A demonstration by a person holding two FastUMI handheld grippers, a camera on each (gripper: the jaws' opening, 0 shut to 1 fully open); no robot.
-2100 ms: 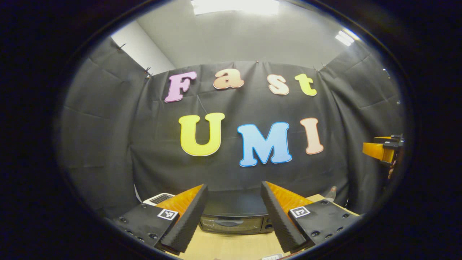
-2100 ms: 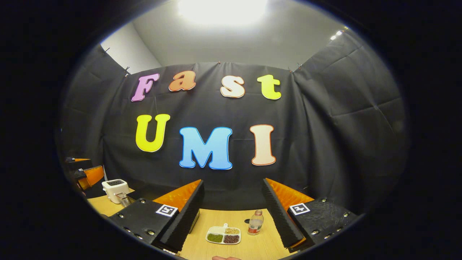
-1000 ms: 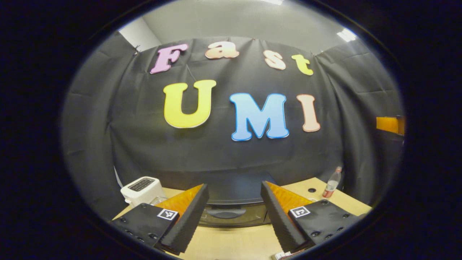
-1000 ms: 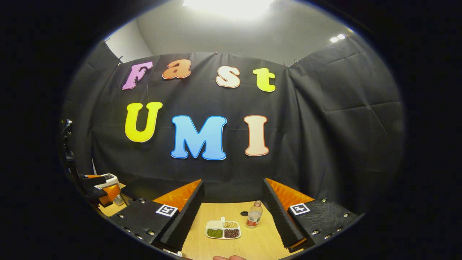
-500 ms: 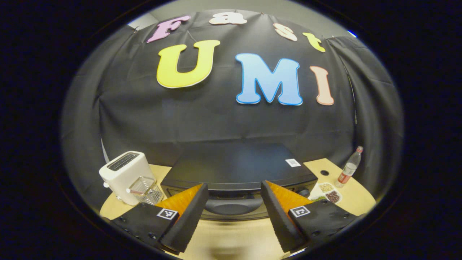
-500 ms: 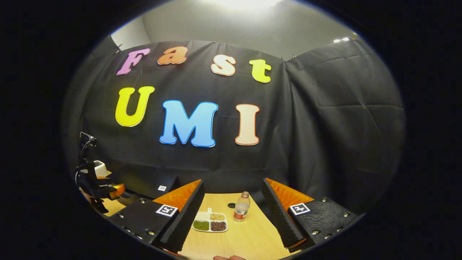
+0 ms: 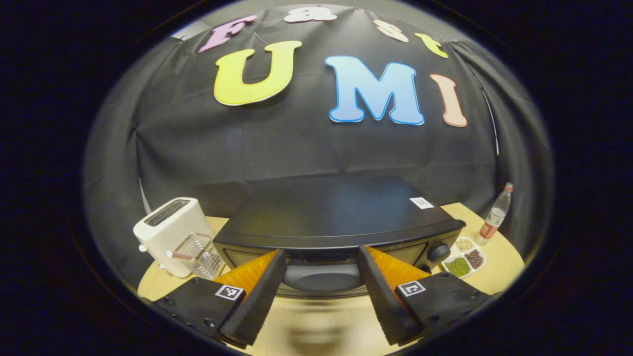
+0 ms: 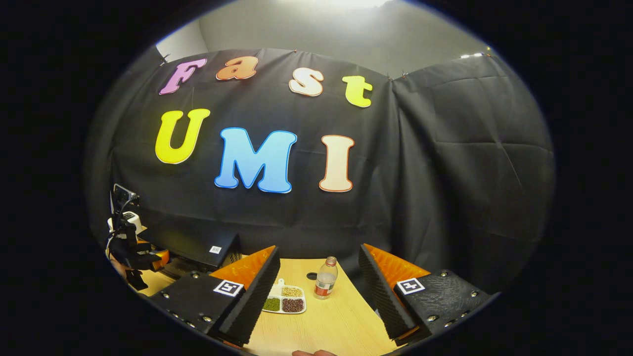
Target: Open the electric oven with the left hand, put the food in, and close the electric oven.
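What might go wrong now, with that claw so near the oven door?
The open left claw straddles the oven handle without gripping; closing off-centre, it might slip. The glass holder beside the toaster stands near its left finger and could get knocked. The food tray sits close to the oven's right corner, perhaps within the door's swing.

Overhead ceiling glare, dim black booth, fisheye-bent edges, blurred tabletop (image 7: 316, 331) foreground.
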